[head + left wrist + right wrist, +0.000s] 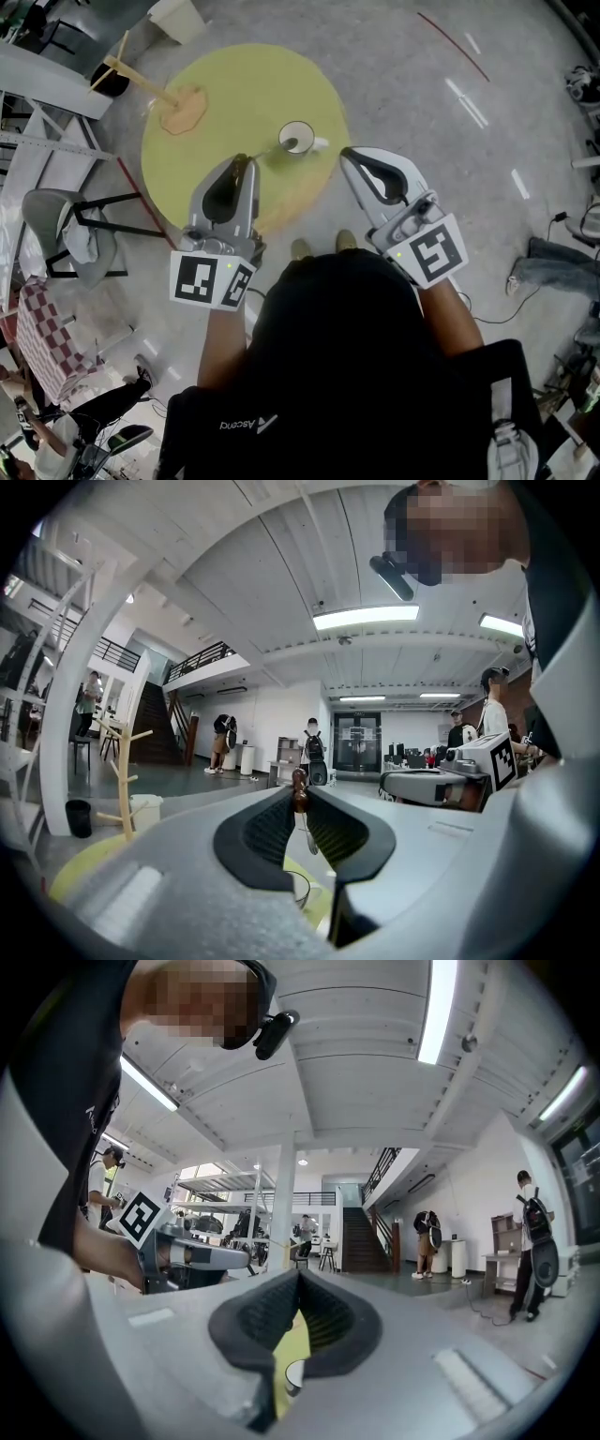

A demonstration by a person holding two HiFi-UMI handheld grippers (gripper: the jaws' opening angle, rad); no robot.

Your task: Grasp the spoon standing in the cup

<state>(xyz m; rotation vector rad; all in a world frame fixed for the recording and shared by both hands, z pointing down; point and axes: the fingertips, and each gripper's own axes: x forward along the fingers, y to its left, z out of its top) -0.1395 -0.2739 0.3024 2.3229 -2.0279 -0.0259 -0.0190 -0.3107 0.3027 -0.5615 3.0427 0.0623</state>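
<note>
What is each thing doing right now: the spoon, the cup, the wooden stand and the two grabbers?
Spoon: pinched by its brown handle, hanging bowl down, out of the cup.
Cup: upright on the yellow table, no spoon in it.
Left gripper: fingers shut on the spoon.
Right gripper: fingers shut, holding nothing.
Wooden stand: standing on the table.
</note>
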